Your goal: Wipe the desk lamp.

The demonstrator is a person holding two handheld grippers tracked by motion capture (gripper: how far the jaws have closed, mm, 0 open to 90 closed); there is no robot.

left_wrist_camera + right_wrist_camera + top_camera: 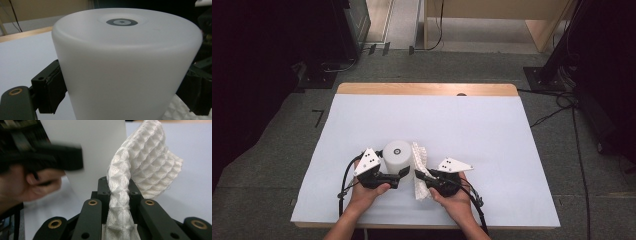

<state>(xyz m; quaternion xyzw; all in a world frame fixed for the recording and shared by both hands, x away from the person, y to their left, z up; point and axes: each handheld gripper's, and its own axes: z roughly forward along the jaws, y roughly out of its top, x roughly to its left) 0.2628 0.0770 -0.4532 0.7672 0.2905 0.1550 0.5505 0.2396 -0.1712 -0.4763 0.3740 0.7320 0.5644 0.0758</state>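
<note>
Cloth (140,167) pinched by right tool (119,192), beside cup (398,156).

I see a smooth, matt white plastic cup (125,65) and a rough waffle-weave white cloth (147,162). The table (427,89) edge looks like pale wood under a matt white sheet (492,130).
</note>
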